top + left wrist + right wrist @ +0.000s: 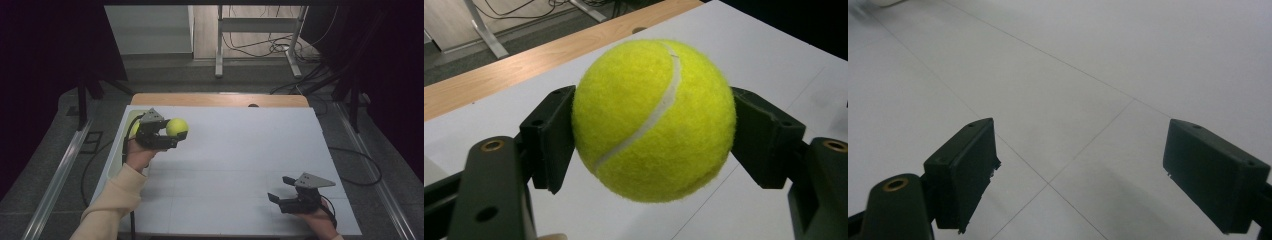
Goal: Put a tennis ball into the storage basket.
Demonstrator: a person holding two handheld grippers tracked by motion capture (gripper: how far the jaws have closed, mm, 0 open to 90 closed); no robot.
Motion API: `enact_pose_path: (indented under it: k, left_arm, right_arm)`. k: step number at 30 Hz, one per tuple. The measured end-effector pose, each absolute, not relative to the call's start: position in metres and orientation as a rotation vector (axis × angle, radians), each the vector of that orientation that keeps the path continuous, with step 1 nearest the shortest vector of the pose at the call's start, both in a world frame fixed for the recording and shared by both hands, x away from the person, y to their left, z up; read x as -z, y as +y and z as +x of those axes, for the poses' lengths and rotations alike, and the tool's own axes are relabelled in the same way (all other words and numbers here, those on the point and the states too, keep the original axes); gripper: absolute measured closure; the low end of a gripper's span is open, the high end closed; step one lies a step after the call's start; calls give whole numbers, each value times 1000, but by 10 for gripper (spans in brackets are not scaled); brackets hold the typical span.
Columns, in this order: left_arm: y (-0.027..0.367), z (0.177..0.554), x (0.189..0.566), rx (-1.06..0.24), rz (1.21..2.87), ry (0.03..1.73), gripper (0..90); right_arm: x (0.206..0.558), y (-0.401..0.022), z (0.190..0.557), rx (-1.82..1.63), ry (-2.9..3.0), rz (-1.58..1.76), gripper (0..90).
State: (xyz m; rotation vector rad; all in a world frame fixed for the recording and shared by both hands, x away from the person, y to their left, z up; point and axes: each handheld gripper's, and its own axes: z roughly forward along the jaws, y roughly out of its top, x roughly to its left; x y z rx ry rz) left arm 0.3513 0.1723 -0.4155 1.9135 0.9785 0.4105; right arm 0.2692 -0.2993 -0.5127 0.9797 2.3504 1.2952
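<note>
White board covers most of the tabletop (240,165), with a strip of bare wood showing along its far edge and dark curtains to either side. Beyond the far edge, a grey floor carries loose cables and the legs of a metal frame (257,45).

Over the left part of the white surface, the left hand-held gripper (176,136) is clamped on a tennis ball (177,127). In the left gripper view the ball (651,120) sits squarely between the two black jaws, each pad pressed against one side of it, its white seam curving across the front face. The ball is clear of the surface, with white board visible beneath it. The person's left hand (139,154) grips the body of this hand-held gripper from behind, a cream sleeve (112,200) running back toward the near edge. Just behind the left hand-held gripper, at the left edge of the board, lies a pale tray (121,150) with a second yellow-green shape partly hidden in it.

Well apart from the ball, near the right front corner of the board, the right hand-held gripper (281,189) rests low, held by the right hand (316,220). Its jaws stand wide apart with nothing between them; the right gripper view looks along them at bare white board crossed by thin seam lines.
</note>
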Motion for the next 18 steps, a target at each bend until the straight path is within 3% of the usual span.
enact_pose_path:
  k: [18]
  left_arm:
    - [193, 348, 413, -436, 1872, 1027, 260]
  right_arm:
    - [513, -299, 269, -1295, 2351, 980, 144]
